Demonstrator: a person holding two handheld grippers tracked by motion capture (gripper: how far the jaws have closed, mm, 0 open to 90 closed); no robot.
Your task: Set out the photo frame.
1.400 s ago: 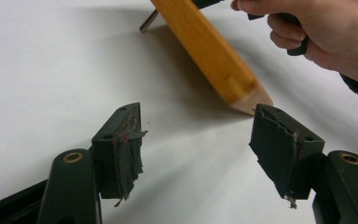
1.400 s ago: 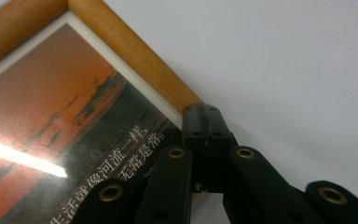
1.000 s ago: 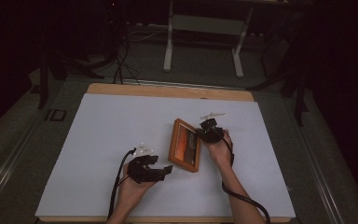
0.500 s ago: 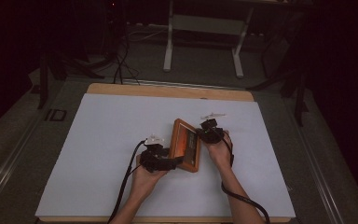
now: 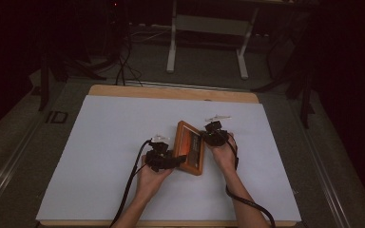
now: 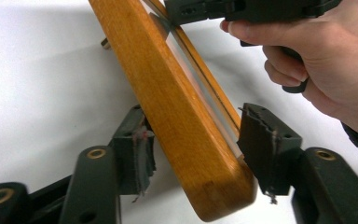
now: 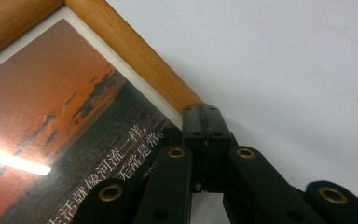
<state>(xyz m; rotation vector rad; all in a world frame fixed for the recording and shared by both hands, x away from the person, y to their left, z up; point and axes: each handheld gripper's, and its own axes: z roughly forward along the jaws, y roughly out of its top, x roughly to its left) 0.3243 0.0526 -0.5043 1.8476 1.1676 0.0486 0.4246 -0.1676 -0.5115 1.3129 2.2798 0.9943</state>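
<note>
Closing: left tool (image 6: 193,154), jaws apart, straddles picture frame (image 5: 190,147) corner; centre before squeezing.
Holding: right tool (image 7: 204,122) clamped on frame's opposite edge.

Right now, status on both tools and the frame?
Left tool open, jaws either side of the frame edge, not clamped. Right tool shut on the frame's far rim. Frame tilted on the white sheet; nothing in the way.

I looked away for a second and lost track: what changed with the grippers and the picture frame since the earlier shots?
The left gripper moved right and forward across the table to the picture frame; its open jaws now straddle the frame's near corner. The right gripper stayed shut on the frame's far edge, and the frame barely shifted.
</note>
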